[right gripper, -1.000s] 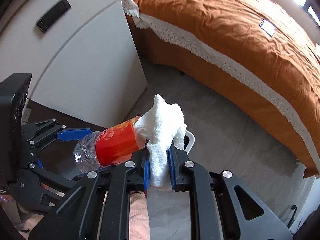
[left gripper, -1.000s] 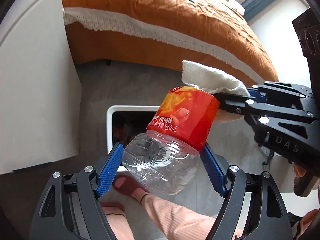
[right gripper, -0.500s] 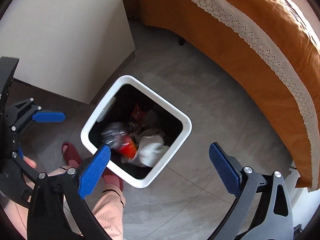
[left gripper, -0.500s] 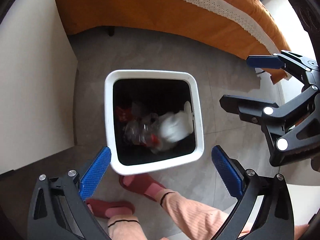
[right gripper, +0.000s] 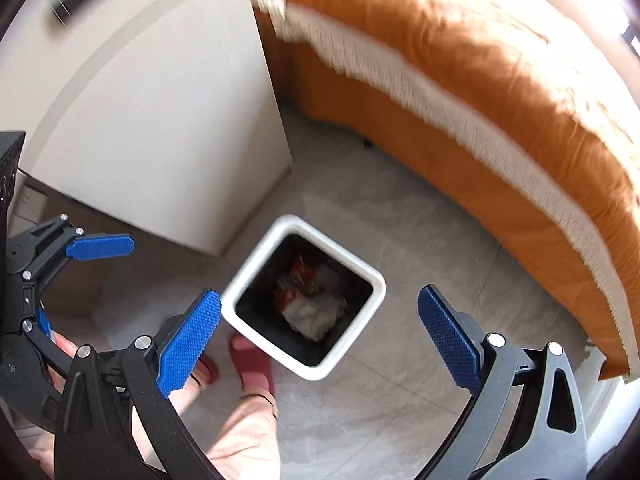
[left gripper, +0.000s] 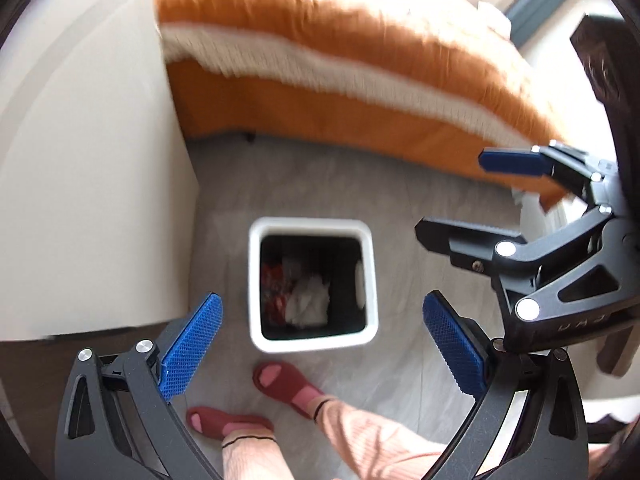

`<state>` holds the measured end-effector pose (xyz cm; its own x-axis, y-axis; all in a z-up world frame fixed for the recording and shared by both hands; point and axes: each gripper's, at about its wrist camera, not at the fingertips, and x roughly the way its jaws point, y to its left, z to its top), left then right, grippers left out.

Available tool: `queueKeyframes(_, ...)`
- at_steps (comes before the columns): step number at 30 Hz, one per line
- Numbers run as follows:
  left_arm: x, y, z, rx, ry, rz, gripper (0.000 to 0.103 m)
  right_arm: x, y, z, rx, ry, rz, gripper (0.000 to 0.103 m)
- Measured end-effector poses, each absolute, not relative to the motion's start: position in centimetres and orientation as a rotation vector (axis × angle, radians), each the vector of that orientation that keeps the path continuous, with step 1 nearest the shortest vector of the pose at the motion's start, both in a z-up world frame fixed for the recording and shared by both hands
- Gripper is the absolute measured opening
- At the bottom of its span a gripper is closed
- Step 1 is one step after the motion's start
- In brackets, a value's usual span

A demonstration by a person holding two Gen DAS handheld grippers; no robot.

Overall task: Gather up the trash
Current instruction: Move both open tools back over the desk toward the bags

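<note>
Both grippers hang over the white bin (left gripper: 256, 280) on the grey floor (left gripper: 320, 184), and neither has anything in it: the left gripper (left gripper: 320, 340) has its blue pads spread wide with only air between them, and the right gripper (right gripper: 320, 332) stands just as wide apart and just as empty. The trash is down in the bin now; a crumpled white tissue (left gripper: 308, 306) lies at the bottom beside what looks like a red-labelled bottle (left gripper: 272, 284), though the dark inside and the blur make the bottle hard to make out. So the drop-off step looks finished, judging from how things lie. The person stands at the near side of the bin, red slippers (left gripper: 288, 384) almost touching its rim, with the white cabinet (left gripper: 92, 200) to the left and the orange bed (left gripper: 360, 60) on the far side. No loose rubbish shows on the bare floor around the bin in either view. The next move, I'd say, is to look for more trash elsewhere in the room and bring an open gripper to it.
</note>
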<state>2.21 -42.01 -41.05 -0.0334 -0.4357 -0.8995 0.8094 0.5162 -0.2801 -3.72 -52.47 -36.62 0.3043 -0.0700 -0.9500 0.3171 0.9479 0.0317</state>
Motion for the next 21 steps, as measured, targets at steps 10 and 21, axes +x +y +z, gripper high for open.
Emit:
queueKeyframes(10, 4.1, -36.9, -24.7, 0.212, 0.996, -0.900, 0.098, -0.1, -49.4, -20.8, 0.152, 0.949, -0.147, 0.098)
queueKeyframes(21, 7.4, -25.1, -14.7, 0.132, 0.784, -0.526, 0.098, 8.1, -39.5, -11.5, 0.038, 0.738, 0.194, 0.098)
